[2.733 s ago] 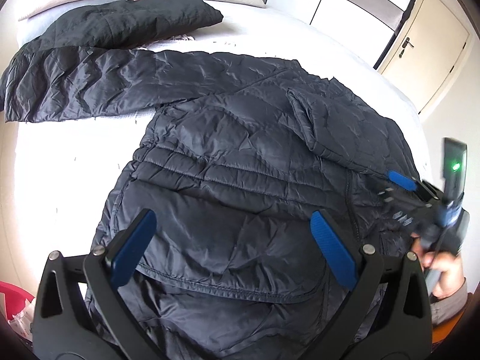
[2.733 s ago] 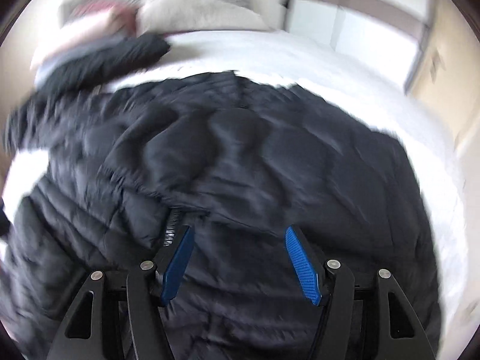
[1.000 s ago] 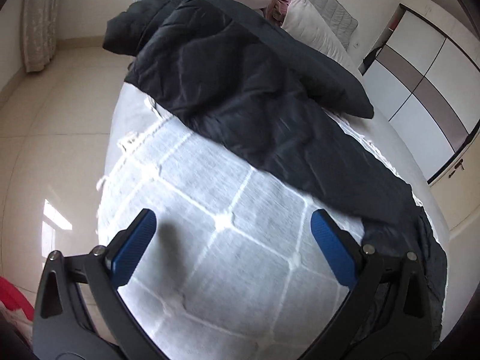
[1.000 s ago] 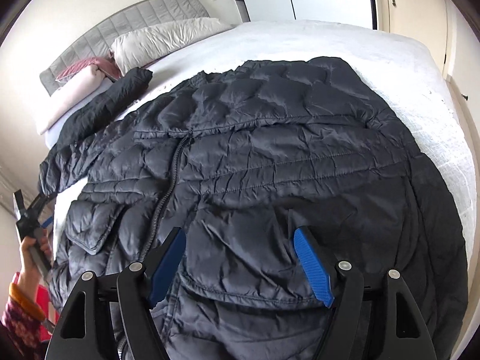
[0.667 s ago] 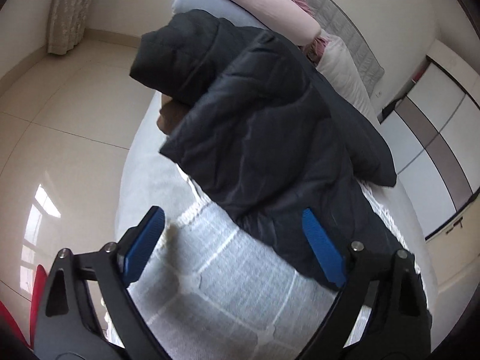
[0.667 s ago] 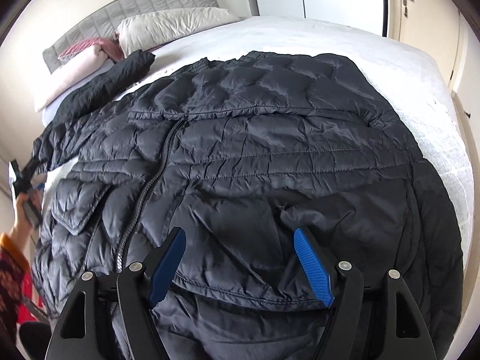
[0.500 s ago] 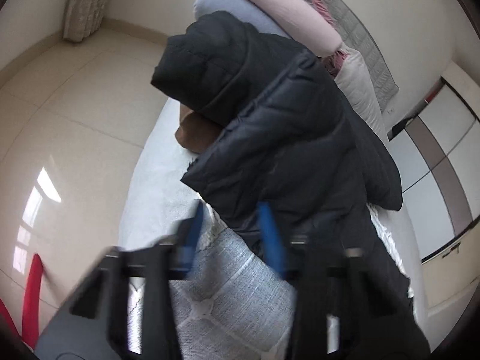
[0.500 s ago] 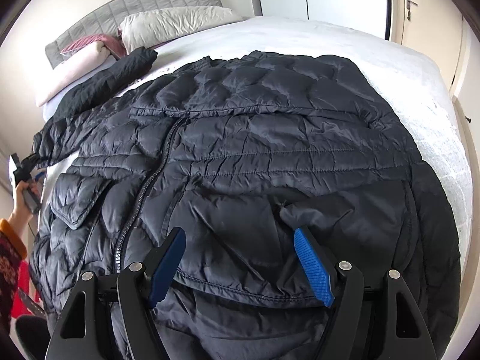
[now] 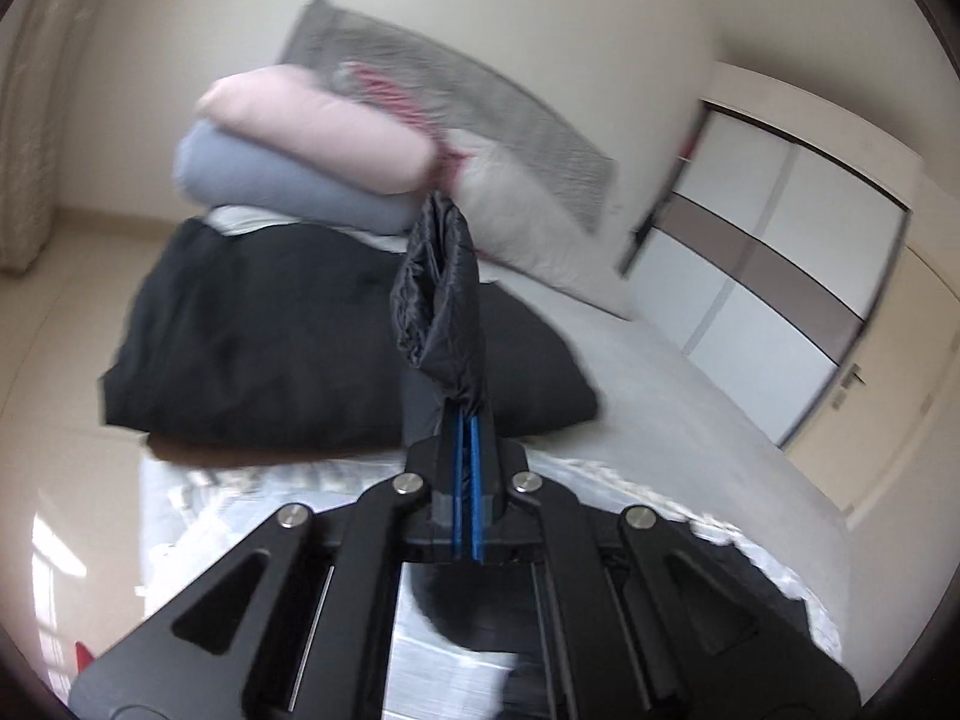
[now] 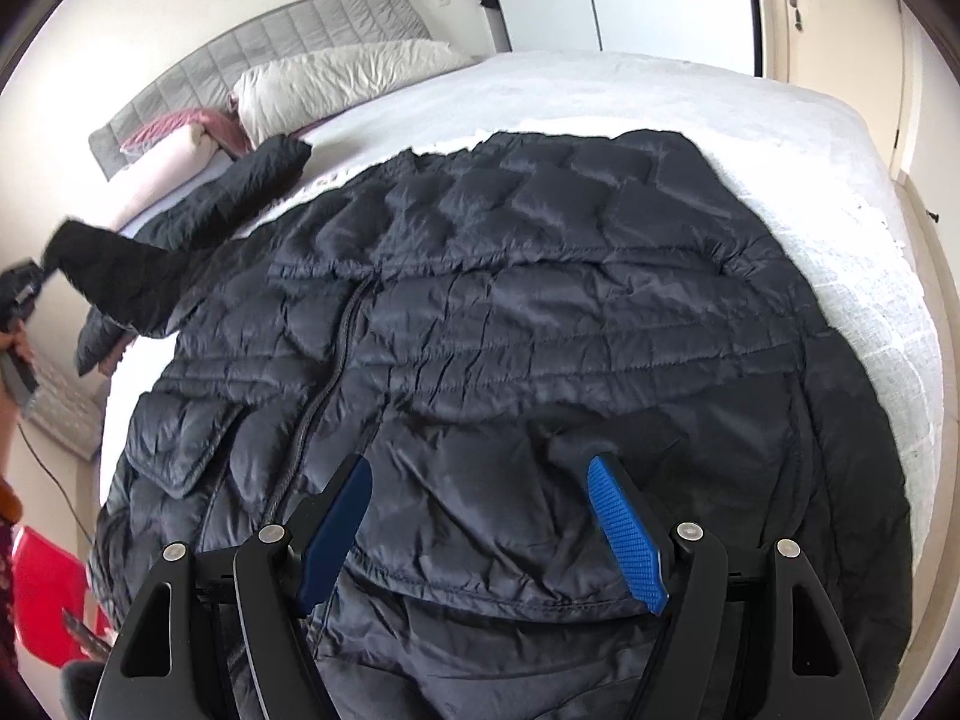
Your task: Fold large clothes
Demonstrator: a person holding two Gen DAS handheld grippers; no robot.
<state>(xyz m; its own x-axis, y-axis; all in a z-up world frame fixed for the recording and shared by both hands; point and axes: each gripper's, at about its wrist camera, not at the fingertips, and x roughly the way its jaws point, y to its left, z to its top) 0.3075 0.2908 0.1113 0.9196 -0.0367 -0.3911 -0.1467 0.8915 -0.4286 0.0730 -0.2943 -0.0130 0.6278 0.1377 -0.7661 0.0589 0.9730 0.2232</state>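
Sleeve cuff (image 9: 441, 300) now clamped in left gripper (image 9: 465, 450), lifted off bed (image 10: 630, 84); right gripper (image 10: 480, 534) released over jacket (image 10: 540, 312) hem. Sleeve fold-in likely next.

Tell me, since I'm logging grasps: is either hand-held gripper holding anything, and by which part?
The left hand-held gripper is shut on the black jacket's sleeve cuff. The right hand-held gripper is open, holding nothing.
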